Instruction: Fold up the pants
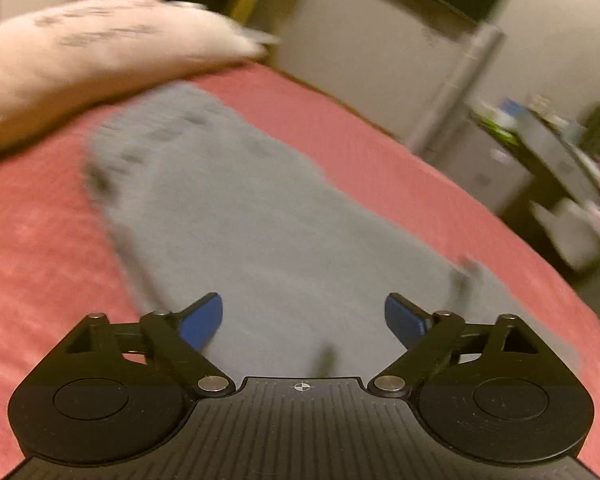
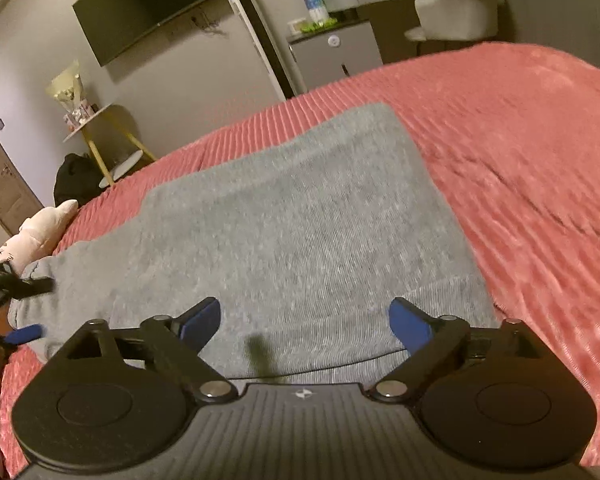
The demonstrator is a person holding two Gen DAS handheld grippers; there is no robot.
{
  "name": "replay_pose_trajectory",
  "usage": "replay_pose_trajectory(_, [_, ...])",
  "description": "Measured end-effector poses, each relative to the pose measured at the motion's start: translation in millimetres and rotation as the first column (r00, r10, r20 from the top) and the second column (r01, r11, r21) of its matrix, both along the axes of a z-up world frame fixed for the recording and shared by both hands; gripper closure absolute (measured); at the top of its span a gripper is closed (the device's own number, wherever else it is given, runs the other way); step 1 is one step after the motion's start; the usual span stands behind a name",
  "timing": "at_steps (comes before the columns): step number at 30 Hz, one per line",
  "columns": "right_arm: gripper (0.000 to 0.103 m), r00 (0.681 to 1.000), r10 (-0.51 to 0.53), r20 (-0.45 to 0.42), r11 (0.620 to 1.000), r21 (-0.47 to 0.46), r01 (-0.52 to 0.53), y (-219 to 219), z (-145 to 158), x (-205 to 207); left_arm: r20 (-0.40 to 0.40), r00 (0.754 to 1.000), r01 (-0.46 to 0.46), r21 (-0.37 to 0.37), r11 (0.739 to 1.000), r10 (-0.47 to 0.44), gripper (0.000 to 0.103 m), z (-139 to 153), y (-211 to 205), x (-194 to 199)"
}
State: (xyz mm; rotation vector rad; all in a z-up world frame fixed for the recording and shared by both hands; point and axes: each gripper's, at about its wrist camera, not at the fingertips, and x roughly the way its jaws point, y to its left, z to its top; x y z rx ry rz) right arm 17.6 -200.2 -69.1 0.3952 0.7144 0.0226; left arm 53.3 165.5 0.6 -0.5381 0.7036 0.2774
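Observation:
Grey pants lie flat on a pink bedspread, stretching away from my left gripper, which is open and empty above their near end. The left wrist view is blurred. In the right wrist view the pants lie as a wide grey slab, with a ribbed band near my right gripper. That gripper is open and empty just above the band. My left gripper shows at the far left edge, at the pants' other end.
A pale pink pillow lies beyond the pants at the left. The bedspread extends wide to the right. Off the bed stand a small fridge, a desk with a white chair, a side table and a wall TV.

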Motion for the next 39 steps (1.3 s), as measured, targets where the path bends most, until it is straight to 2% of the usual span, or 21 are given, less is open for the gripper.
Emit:
replay_pose_trajectory(2, [0.004, 1.0, 0.001, -0.002, 1.0, 0.027, -0.001, -2.7, -3.3, 2.4, -0.032, 0.995, -0.089, 0.0, 0.996, 0.089, 0.008, -3.3, 26.8, 0.6])
replay_pose_trajectory(3, [0.004, 1.0, -0.003, -0.004, 0.999, 0.037, 0.003, -4.7, -4.2, 3.3, -0.046, 0.989, -0.139, -0.024, 0.99, 0.137, 0.008, -6.4, 40.6, -1.3])
replay_pose_trajectory(5, [0.004, 1.0, -0.009, -0.005, 0.998, 0.06, 0.01, -8.4, -6.9, 3.8, -0.059, 0.977, -0.212, -0.093, 0.973, 0.207, 0.008, -13.9, 62.9, -6.0])
replay_pose_trajectory(9, [0.004, 1.0, -0.016, -0.001, 0.997, 0.075, 0.016, -10.1, -8.6, 3.4, -0.108, 0.948, -0.318, -0.241, 0.917, 0.3, 0.008, -36.3, 96.1, -4.4])
replay_pose_trajectory(12, [0.004, 1.0, -0.017, -0.001, 0.998, 0.061, 0.017, -7.5, -8.4, 2.0, -0.115, 0.938, -0.346, -0.311, 0.885, 0.326, 0.008, -50.9, 108.1, -1.5])
replay_pose_trajectory(16, [0.004, 1.0, -0.018, 0.0, 0.998, 0.061, 0.018, -7.6, -8.4, 2.4, -0.052, 0.944, -0.32, -0.378, 0.869, 0.325, 0.008, -52.8, 116.7, -3.3])
replay_pose_trajectory(20, [0.004, 1.0, -0.023, 0.001, 0.997, 0.068, 0.023, -9.0, -9.0, 3.0, -0.022, 0.941, -0.315, -0.424, 0.849, 0.338, 0.008, -60.6, 127.0, -3.6])
replay_pose_trajectory(23, [0.004, 1.0, -0.024, -0.001, 0.998, 0.061, 0.024, -8.2, -9.2, 4.4, -0.017, 0.949, -0.296, -0.392, 0.871, 0.315, 0.011, -58.6, 124.7, 4.2])
replay_pose_trajectory(24, [0.004, 1.0, -0.023, -0.002, 0.998, 0.055, 0.024, -7.4, -9.7, 4.5, -0.015, 0.954, -0.282, -0.371, 0.885, 0.298, 0.02, -57.7, 123.2, 9.0])
replay_pose_trajectory(26, [0.004, 1.0, -0.022, -0.003, 0.999, 0.044, 0.022, -5.7, -9.9, 4.9, -0.04, 0.966, -0.255, -0.317, 0.913, 0.256, 0.028, -56.4, 118.1, 18.7])
replay_pose_trajectory(28, [0.004, 1.0, -0.02, -0.004, 0.999, 0.034, 0.02, -4.4, -10.0, 5.2, -0.044, 0.971, -0.239, -0.268, 0.933, 0.236, 0.031, -55.3, 113.3, 23.1])
replay_pose_trajectory(31, [0.004, 1.0, -0.021, -0.004, 0.999, 0.026, 0.021, -3.5, -10.7, 5.8, -0.047, 0.972, -0.236, -0.242, 0.941, 0.231, 0.035, -54.0, 109.7, 24.8])
replay_pose_trajectory(39, [0.004, 1.0, -0.02, -0.008, 1.0, -0.002, 0.02, -0.1, -12.8, 8.4, -0.025, 0.972, -0.232, -0.258, 0.938, 0.234, 0.047, -55.5, 111.6, 25.7])
